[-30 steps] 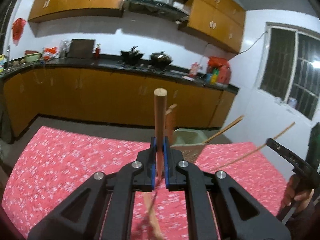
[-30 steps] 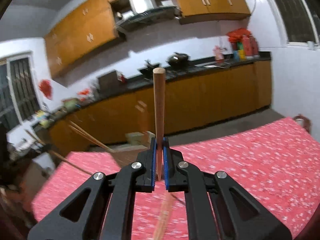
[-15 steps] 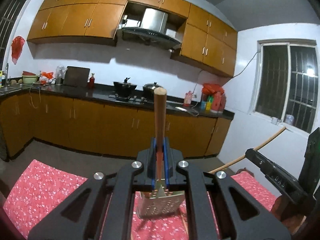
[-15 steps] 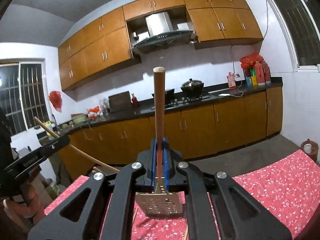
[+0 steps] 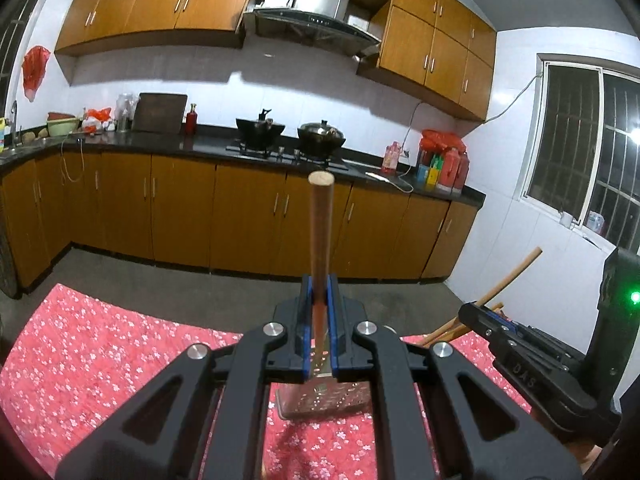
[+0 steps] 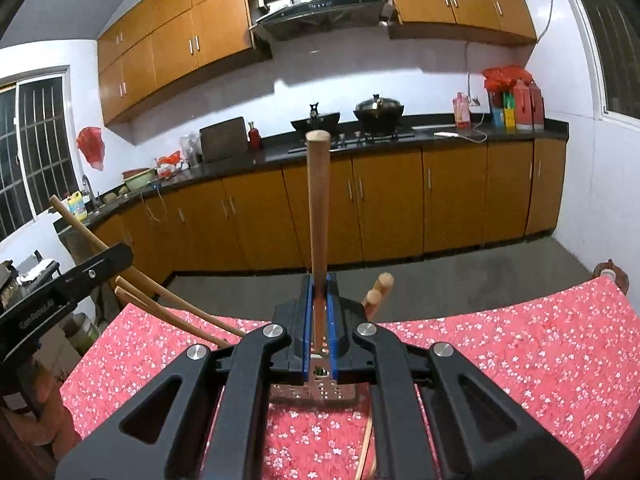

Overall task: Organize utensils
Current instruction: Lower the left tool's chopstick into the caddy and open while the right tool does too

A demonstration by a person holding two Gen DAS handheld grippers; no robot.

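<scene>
At nine o'clock in the right view, the left gripper [image 6: 60,300] read "GenRobot.AI"; both fingers clenched slotted spatulas [image 6: 318,216].

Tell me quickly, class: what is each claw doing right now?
Left claw: shut on a wooden handle.
Right claw: shut on a wooden-handled utensil.

White lettering "GenRobot.AI" on the side of the left gripper [image 6: 60,292], at 9 o'clock in the right wrist view. Embossed letters, roughly "DAS", on the right gripper [image 5: 516,356], at 4 o'clock in the left wrist view; not clear. Bottle labels on the counter too small to read.
</scene>
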